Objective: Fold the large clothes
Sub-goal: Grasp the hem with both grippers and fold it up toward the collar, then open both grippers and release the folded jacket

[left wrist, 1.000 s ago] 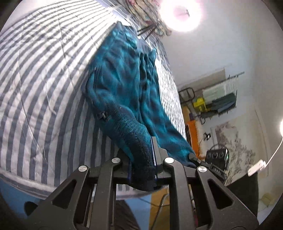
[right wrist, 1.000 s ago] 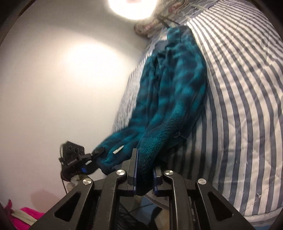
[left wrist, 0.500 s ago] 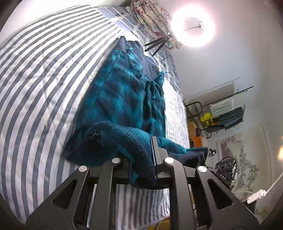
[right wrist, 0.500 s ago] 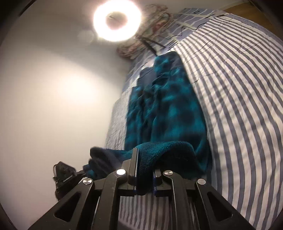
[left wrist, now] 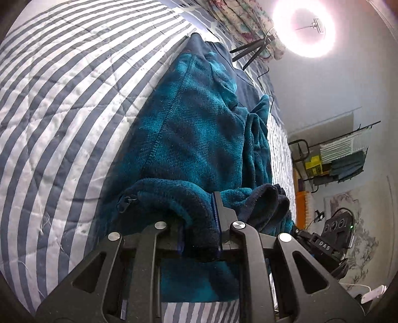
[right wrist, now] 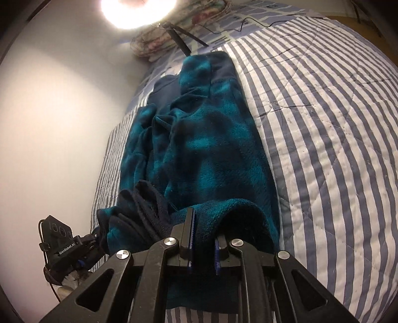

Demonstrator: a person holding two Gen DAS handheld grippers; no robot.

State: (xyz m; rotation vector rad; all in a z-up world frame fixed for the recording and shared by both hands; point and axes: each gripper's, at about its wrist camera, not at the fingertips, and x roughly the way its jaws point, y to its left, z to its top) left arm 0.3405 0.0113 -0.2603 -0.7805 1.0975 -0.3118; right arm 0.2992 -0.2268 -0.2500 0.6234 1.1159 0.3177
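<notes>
A teal fleece jacket lies lengthwise on the striped quilt, with dark navy lining showing at its far collar. It also shows in the right wrist view. My left gripper is shut on the near hem of the jacket, folded over toward the collar. My right gripper is shut on the other corner of the same hem. A zipper pull hangs by the left grip. The other gripper's body shows at the right edge.
A ring light on a tripod stands at the head of the bed beside a floral pillow. A white wall runs along one side. A clothes rack stands beyond the bed.
Both grippers have carried the jacket's near hem up and forward over the bed, from hanging off the near edge to a fold lying over the jacket's body.
</notes>
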